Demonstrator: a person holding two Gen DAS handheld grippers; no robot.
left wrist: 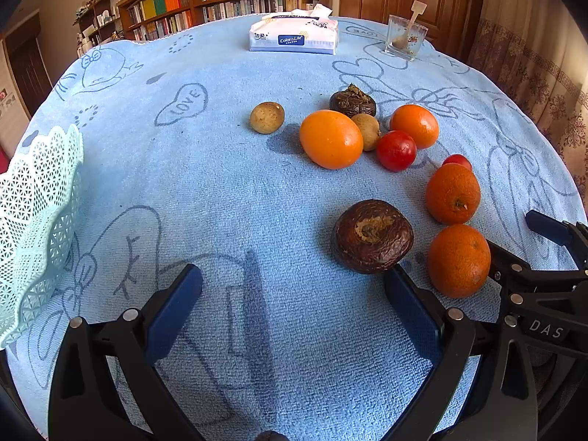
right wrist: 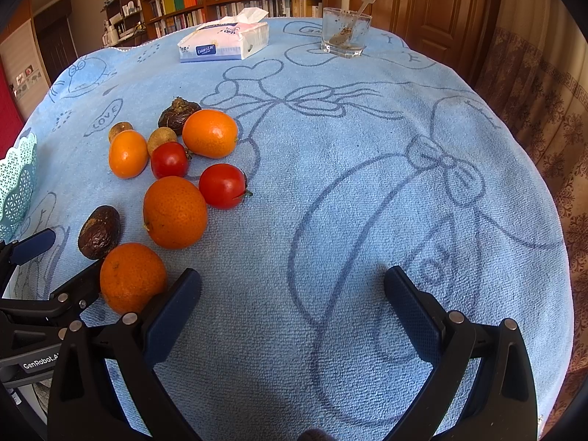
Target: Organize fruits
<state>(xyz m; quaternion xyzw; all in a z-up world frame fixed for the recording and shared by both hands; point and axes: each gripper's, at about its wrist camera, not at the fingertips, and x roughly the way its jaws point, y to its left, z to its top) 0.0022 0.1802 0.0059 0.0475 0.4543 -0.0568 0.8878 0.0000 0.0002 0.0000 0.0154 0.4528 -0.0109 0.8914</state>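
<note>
Fruit loose on blue cloth [left wrist: 220,191], none in basket [left wrist: 33,228] yet; basket waits at left edge, well apart from pile. Left gripper [left wrist: 294,294] spread wide, empty, right finger just beside dark brown fruit [left wrist: 373,235], likely first pick. Right gripper [right wrist: 294,294] also spread, empty, left finger near or touching nearest orange [right wrist: 132,275] (contact hard to judge). Tomatoes [right wrist: 222,185] further back.

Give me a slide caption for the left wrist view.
Open hand-held gripper over scattered fruit, basket at left.
</note>
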